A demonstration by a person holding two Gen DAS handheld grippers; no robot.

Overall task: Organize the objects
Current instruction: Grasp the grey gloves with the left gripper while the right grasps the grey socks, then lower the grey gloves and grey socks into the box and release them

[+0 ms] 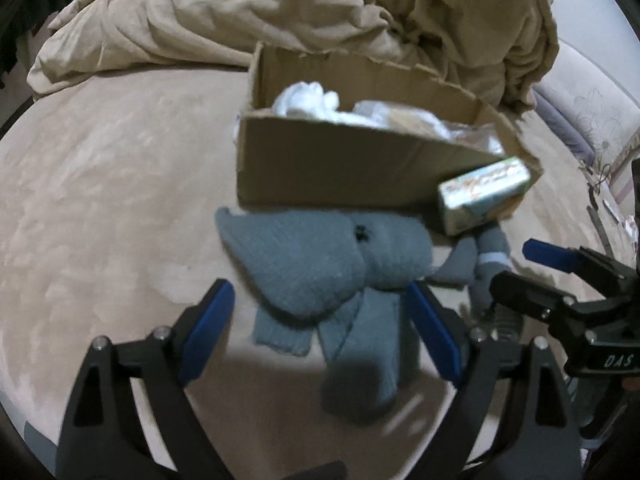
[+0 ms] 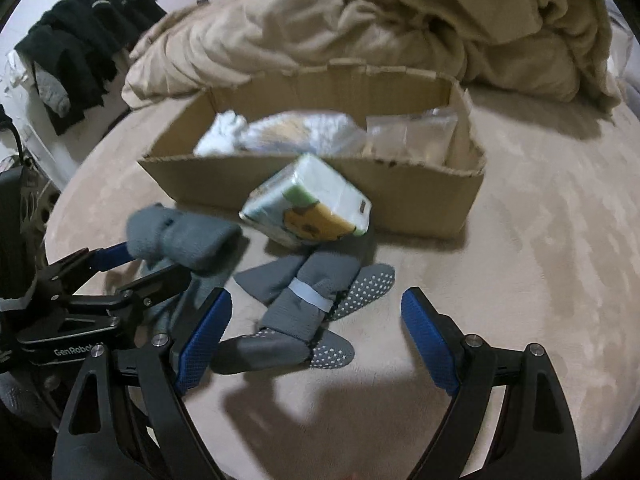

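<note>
A grey knitted elephant toy point(image 1: 340, 264) lies on the beige bed in front of an open cardboard box point(image 1: 352, 160). My left gripper point(image 1: 320, 320) is open, its blue fingers either side of the toy's lower part; the right wrist view shows it point(image 2: 136, 264) with the toy point(image 2: 184, 240) between them. A tissue pack point(image 2: 308, 204) leans against the box point(image 2: 320, 184). Grey dotted socks point(image 2: 304, 308) lie in front of the pack. My right gripper point(image 2: 316, 332) is open above the socks, touching nothing.
The box holds white cloth point(image 2: 224, 132) and clear bags point(image 2: 412, 132). A crumpled tan blanket point(image 2: 360, 20) is heaped behind the box. Dark clothes point(image 2: 80, 40) hang at the far left. Beige bedcover point(image 2: 540, 240) spreads to the right.
</note>
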